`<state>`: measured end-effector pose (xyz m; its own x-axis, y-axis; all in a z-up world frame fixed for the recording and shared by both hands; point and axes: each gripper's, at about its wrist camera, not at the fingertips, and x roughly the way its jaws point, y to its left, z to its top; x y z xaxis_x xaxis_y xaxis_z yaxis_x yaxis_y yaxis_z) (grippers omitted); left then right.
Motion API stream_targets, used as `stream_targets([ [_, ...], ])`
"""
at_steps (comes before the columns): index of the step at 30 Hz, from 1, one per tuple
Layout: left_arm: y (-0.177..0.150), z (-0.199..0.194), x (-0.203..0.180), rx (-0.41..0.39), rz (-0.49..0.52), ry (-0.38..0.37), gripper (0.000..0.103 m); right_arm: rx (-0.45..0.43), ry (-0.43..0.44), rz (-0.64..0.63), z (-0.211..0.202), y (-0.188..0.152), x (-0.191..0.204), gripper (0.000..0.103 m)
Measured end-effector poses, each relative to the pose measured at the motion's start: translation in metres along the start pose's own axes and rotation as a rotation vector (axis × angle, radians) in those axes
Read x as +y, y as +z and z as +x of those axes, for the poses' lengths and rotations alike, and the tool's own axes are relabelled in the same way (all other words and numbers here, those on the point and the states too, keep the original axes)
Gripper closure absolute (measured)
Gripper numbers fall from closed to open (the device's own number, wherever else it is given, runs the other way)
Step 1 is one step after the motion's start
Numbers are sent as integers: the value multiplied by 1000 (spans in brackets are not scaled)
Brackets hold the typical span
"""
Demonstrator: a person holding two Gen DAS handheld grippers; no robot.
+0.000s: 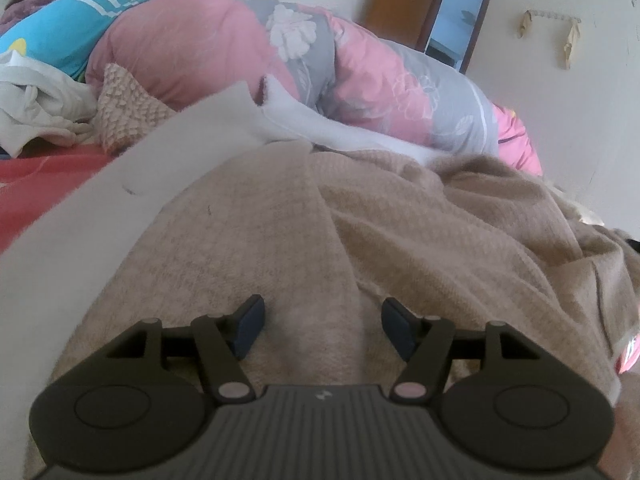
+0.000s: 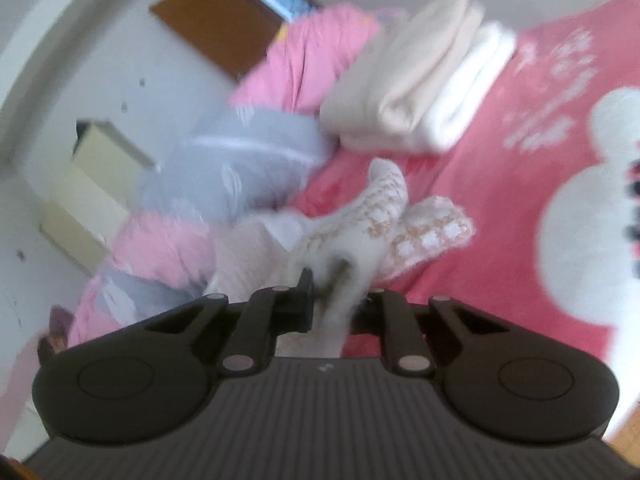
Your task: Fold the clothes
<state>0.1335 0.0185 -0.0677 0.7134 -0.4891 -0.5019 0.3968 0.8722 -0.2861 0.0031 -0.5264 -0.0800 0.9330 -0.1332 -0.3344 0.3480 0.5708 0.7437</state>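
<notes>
Right tool [image 2: 334,300] pinching knit garment [image 2: 376,208]: soft, light, floppy. Left tool [image 1: 322,326] spread over tan sweater [image 1: 280,232]; grab hem edge.

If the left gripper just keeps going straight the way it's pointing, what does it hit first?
Most likely the beige knit garment: it fills the view directly ahead of the open left gripper and between its fingers. Depth is unclear, but nothing else lies in between.
</notes>
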Motion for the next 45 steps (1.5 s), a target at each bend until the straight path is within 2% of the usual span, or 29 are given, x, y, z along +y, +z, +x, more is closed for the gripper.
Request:
stream_targets([
  [5,0,-1,3,-1,-10,-6,37,-89,-26,42,-61,6,-22,91],
  [6,0,-1,3,-1,-10,-6,37,-83,-39,54,-65,4,-30,91],
  [8,0,-1,3,0,-12,-6,37,-14,-76,97,-61,0,-50,89],
  [11,3,-4,3,12,-28,-8,37,119,-193,88,-49,-6,-67,76],
  [12,4,-4,4,16,-33,-8,36,148,-229,65,-49,-8,-68,66],
  [15,10,-8,2,34,-49,-1,36,97,-273,-46,-67,-9,-53,39],
  [16,12,-9,2,35,-51,-1,36,65,-302,-89,-77,-5,-46,34],
  [19,18,-14,-1,27,-60,-9,36,-38,-337,-190,-96,7,-21,34],
  [21,25,-14,-2,30,-60,-15,36,-83,-294,-268,-99,12,2,34],
  [23,32,-11,-1,30,-56,2,36,-73,-191,-344,-86,13,32,34],
  [29,34,14,17,30,-44,100,36,166,118,-547,16,-22,135,34],
  [32,28,19,30,26,-84,78,36,335,218,-585,84,-48,175,37],
  [33,29,19,29,29,-78,78,35,392,214,-589,112,-59,183,40],
  [36,29,21,26,30,-54,89,34,531,166,-578,188,-85,194,55],
  [38,29,21,26,30,-52,89,34,581,70,-612,237,-98,191,66],
  [40,29,21,28,30,-56,86,34,581,-61,-688,280,-104,183,77],
  [42,28,21,29,31,-59,83,34,553,-124,-724,311,-92,173,81],
  [43,28,21,28,32,-55,85,34,491,-180,-761,320,-83,173,102],
  [45,28,22,28,35,-52,86,34,363,-292,-834,339,-63,175,103],
])
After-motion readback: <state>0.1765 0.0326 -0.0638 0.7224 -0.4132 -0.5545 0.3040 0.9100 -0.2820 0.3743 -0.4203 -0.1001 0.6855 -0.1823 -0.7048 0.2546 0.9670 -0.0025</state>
